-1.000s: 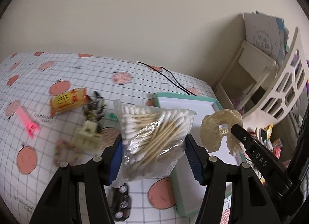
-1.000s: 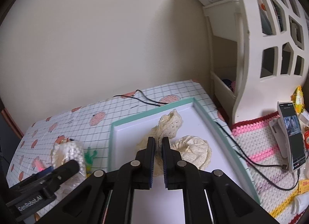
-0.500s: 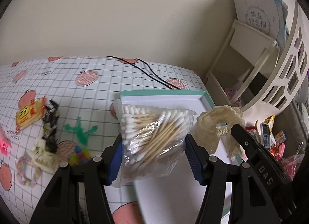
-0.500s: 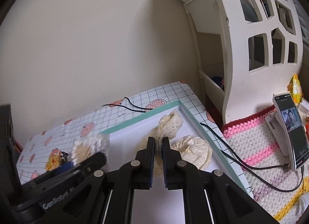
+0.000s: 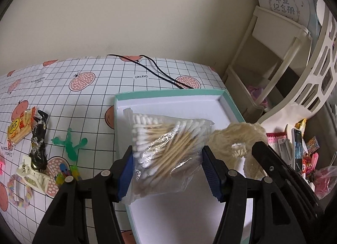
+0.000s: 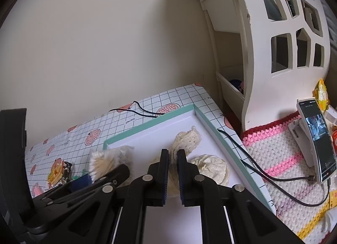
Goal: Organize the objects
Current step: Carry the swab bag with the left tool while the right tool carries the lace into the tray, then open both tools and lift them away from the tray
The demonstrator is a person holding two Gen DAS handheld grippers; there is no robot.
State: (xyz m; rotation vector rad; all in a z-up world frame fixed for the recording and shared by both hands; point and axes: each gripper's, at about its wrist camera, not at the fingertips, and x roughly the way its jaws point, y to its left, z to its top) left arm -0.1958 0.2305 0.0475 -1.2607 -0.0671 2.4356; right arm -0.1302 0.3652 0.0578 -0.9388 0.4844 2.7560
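A clear bag of cotton swabs (image 5: 166, 149) hangs between the blue pads of my left gripper (image 5: 167, 159), which is shut on it above the near left part of the white tray with a teal rim (image 5: 168, 102). My right gripper (image 6: 173, 155) is shut on a cream lace cloth (image 6: 210, 166), pinching a fold of it over the tray's (image 6: 151, 136) floor. In the left wrist view the lace cloth (image 5: 236, 138) hangs just right of the bag. In the right wrist view the swabs (image 6: 101, 162) show at the left, close to the lace.
Left of the tray on the checked tablecloth lie a snack packet (image 5: 19, 128), a green figure (image 5: 70, 145), a white hair clip (image 5: 33, 175) and a bead bracelet (image 5: 19, 191). A black cable (image 5: 160, 71) runs behind the tray. A white shelf (image 6: 284, 33), phone (image 6: 318, 143) and crochet mat (image 6: 284, 159) stand right.
My left gripper has carried the swab bag to the right, from over the tablecloth to over the tray. The right gripper has stayed over the tray, still pinching the lace.
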